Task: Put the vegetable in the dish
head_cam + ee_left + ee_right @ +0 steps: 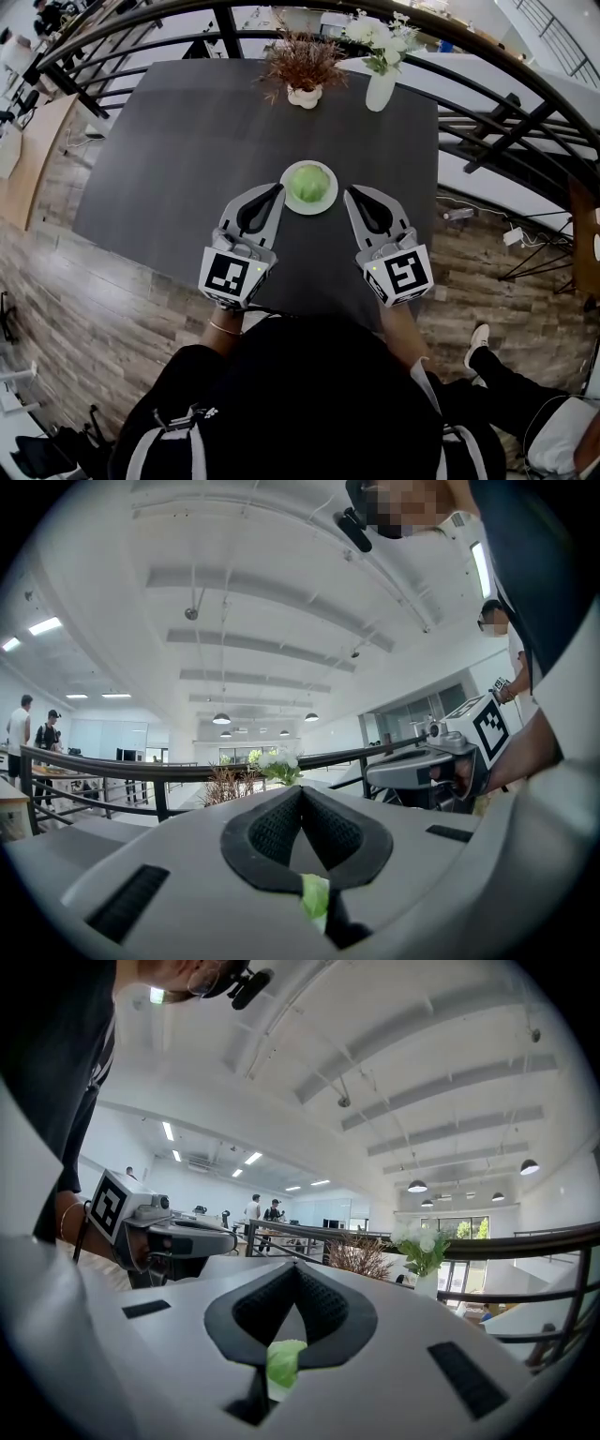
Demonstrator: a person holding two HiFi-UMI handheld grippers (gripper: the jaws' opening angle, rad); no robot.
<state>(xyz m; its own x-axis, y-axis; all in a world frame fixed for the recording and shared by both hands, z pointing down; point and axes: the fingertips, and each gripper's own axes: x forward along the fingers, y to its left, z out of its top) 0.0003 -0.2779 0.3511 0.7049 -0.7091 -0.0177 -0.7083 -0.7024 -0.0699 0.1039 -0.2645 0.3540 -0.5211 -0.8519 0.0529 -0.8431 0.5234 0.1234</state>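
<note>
Tabletop (169,169): dark, rectangular, ringed by a black railing (141,37); bears one dish, two plants and nothing loose.

Left gripper (278,188) and right gripper (351,191): held level over the half of the tabletop nearest the person, one on either side of the dish, tips just beside its rim; fingers of both closed together tip to tip, gripping nothing.

Dish (309,212): white, round, about midway between the left and right edges, near the middle of the tabletop.

Vegetable (310,183): green, rounded, lying in the dish, apart from both grippers.

Status, as judged: the placing looks done, since the vegetable lies in the dish and neither gripper holds anything; what seems left is only to draw the grippers back.

Dried plant (303,67) and white vase of flowers (380,89): side by side at the far edge.

Views compared: the head view alone shows the whole dish and vegetable; each gripper view shows its own pads meeting, the other gripper alongside, the two plants, ceiling lights and distant people; a green scrap sits low in each gap, of uncertain identity.
</note>
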